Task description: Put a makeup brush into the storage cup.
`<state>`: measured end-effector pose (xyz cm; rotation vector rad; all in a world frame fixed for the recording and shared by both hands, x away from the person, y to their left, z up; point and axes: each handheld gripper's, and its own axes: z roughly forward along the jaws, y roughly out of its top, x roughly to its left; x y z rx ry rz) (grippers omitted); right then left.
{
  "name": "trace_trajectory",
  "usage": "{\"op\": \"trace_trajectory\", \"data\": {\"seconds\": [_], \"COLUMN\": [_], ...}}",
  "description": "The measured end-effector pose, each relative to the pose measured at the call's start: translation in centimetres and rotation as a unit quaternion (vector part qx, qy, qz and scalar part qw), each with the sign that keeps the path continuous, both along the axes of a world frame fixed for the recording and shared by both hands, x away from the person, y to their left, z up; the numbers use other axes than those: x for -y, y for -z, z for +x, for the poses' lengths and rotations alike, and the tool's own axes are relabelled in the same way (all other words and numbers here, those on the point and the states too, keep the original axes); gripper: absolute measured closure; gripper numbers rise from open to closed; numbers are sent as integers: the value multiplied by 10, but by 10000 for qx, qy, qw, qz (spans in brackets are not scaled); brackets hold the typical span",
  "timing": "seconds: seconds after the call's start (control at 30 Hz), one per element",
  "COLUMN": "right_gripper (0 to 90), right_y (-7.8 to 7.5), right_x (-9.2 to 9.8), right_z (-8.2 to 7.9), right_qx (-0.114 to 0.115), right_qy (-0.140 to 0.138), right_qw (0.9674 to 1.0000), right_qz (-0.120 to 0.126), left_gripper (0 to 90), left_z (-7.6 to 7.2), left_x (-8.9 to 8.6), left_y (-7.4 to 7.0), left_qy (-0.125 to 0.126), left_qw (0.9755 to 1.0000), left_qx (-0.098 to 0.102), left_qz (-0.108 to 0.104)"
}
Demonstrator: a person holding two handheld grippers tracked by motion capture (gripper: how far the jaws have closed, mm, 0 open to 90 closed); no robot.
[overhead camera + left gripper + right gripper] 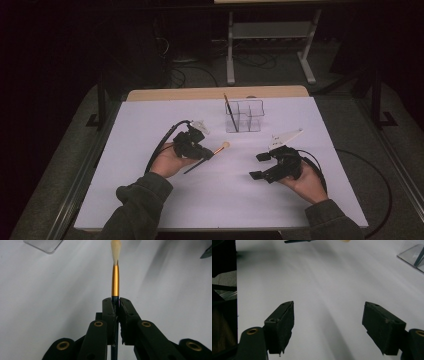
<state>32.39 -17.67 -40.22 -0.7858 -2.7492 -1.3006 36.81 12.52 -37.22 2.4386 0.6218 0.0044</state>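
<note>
Pinching the brush (115, 280) just below its gold ferrule, the left gripper (115, 305) has its fingers (109, 315) clamped tight on the dark handle, no gap visible betw pads and shaft. Bristle tip points away from the cam, pale and tapered, and the handle runs back down betw the fingers toward the hand. Grip sits near the head end, so most of the handle hangs behind the fingers; in the high view the brush (207, 156) lies at a slant, tip toward the middle of the tabletop (150, 200), tail toward the person's left hand (167, 161).

To do this step well, imo: keep the clamp firm, since a thin round shaft can roll or pivot in the pads. Swing the long tail end round before reaching the clear holder (244, 116), which stands toward the far side, well apart from the left gripper (200, 149). One dark stick already stands in its left compartment, leaning; aim for a free compartment so the two don't clash. Bring the handle end near upright over the opening, lower it w/o scraping the thin walls, and let go only once the end is inside. The holder looks light, so a sideways knock could tip it.

Right gripper (328, 322) has its fingers (280, 325) spread wide, nothing betw them, hovering over bare white surface. In the high view the right gripper (261, 165) sits right of the brush, near the holder's side; it could steady the holder if needed.
</note>
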Motion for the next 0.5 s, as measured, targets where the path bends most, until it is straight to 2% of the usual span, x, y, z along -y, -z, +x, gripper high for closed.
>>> {"op": "trace_trajectory", "data": {"seconds": [0.27, 0.5], "right_gripper": [242, 238], "right_y": [-2, -3], "right_x": [-6, -11], "right_z": [-3, -5], "right_qx": [18, 16], "right_qy": [-49, -93], "right_qw": [10000, 9999], "right_qz": [18, 38], "left_gripper": [834, 833], "left_z": [-7, -15], "left_x": [-5, -16], "left_y": [-5, -9], "left_qy": [43, 26], "left_qw": [9999, 9994], "left_qx": [50, 53], "left_qz": [-119, -329]}}
